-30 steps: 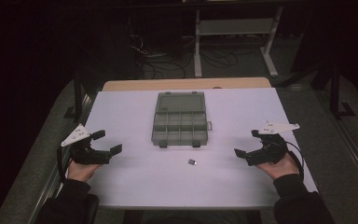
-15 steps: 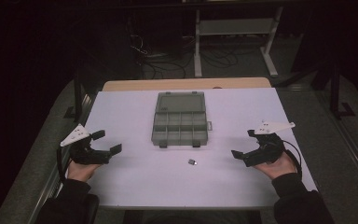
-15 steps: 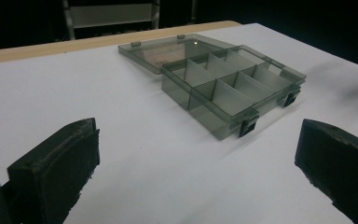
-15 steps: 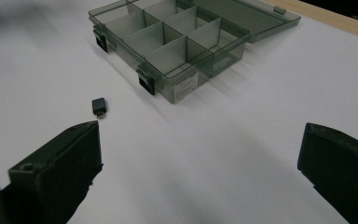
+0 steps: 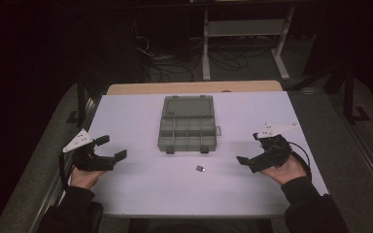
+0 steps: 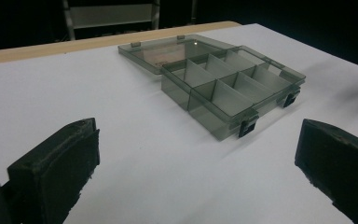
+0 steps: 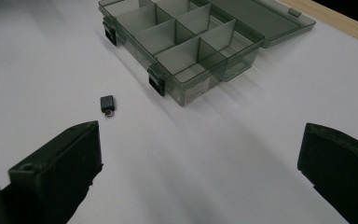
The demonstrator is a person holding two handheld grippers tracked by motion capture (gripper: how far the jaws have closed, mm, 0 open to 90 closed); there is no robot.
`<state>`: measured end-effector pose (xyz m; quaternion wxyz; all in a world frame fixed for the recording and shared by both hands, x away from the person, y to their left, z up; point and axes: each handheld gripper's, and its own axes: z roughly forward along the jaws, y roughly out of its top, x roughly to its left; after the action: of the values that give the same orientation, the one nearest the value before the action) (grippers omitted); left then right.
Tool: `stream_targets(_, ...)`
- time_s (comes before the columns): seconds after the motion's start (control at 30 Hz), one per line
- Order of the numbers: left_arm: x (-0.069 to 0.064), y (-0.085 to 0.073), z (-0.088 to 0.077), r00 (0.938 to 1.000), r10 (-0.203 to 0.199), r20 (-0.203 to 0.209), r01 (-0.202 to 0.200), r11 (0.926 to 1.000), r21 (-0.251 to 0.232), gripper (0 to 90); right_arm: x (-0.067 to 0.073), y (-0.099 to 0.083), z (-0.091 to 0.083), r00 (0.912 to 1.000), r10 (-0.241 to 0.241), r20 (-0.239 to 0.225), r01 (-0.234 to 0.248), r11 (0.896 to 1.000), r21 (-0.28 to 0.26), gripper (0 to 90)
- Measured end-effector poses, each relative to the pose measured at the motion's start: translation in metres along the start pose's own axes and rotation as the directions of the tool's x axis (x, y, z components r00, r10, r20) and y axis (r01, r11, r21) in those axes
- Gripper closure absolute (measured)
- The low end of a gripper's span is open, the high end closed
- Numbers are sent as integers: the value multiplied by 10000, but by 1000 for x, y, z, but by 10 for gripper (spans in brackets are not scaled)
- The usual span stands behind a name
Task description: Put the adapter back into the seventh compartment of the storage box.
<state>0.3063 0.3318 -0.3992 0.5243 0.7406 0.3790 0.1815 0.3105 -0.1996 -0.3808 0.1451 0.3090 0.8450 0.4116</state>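
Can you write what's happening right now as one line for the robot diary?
left gripper: open, empty | right gripper: open, empty | organizer box: lid open, compartments empty | small black part: on table, outside box

Light: dim room, dark surroundings | brightest area: white rectangular surface [image 5: 141, 189], evenly lit from above | shadows: soft, faint beside the translucent grey plastic compartment box [image 7: 200, 70] | glare: small highlight on its open lid | blur: near black tongs soft in both gripper views
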Motion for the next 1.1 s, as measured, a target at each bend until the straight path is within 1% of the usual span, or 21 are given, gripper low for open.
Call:
stream_targets(0.37, 0, 0, 1, 9999, 100, 25, -100, 9999, 98, 0, 8, 12, 8, 9989, -388, -270, 397, 9986, 343, 0)
stream_targets(0.9, -1, 0, 1, 9999, 99, 20, -99, 9999, 81, 0, 12, 19, 23, 9963, -589, -630, 643, 9941, 870, 0)
stream_targets(1.1, 0, 0, 0, 10000, 80, 19, -80, 9999, 63, 0, 15, 25, 26, 9946, -736, -735, 803, 9925, 921, 0)
